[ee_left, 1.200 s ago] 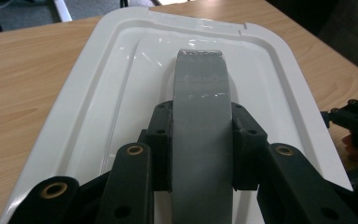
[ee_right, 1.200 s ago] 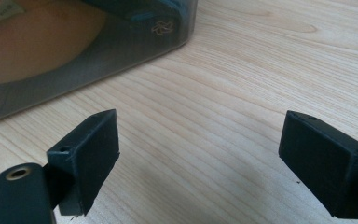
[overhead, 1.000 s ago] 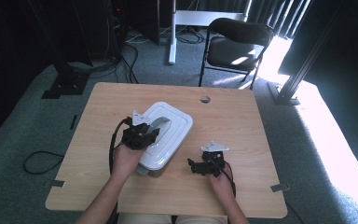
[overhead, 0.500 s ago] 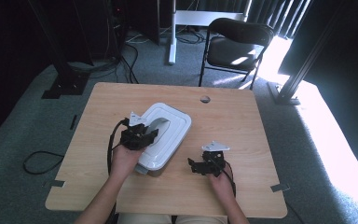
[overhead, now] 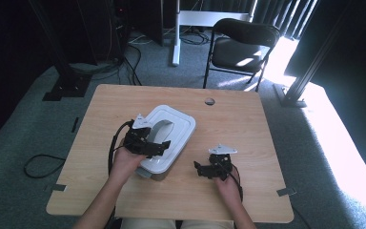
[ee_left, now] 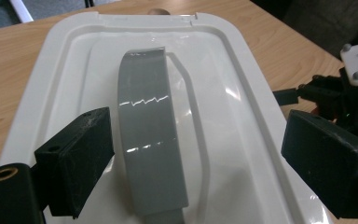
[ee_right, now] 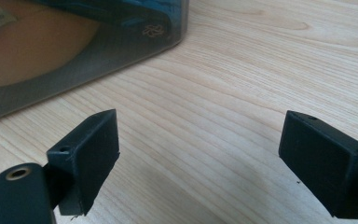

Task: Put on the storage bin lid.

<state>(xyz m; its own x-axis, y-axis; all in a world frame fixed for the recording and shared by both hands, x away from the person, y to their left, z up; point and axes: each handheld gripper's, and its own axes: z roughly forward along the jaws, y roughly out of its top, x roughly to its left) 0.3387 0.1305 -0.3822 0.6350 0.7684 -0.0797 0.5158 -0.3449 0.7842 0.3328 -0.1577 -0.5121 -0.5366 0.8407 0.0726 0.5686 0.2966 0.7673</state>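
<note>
My left gripper (ee_left: 186, 158) has just let its jaws spread, so the grey handle (ee_left: 151, 135) on the white container lid (overhead: 164, 138) lies loose between them, the pads clear of it; I judge the hold on it finished. The container sits at mid-table, and my right gripper (overhead: 215, 168) rests at about four o'clock from it, jaws wide apart over bare table (ee_right: 242, 93) and gripping nothing, free for the next move.

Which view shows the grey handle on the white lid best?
The left gripper view: the grey handle runs up the white lid close up, between open fingers. The high view shows it small; the right gripper view gives none.
</note>
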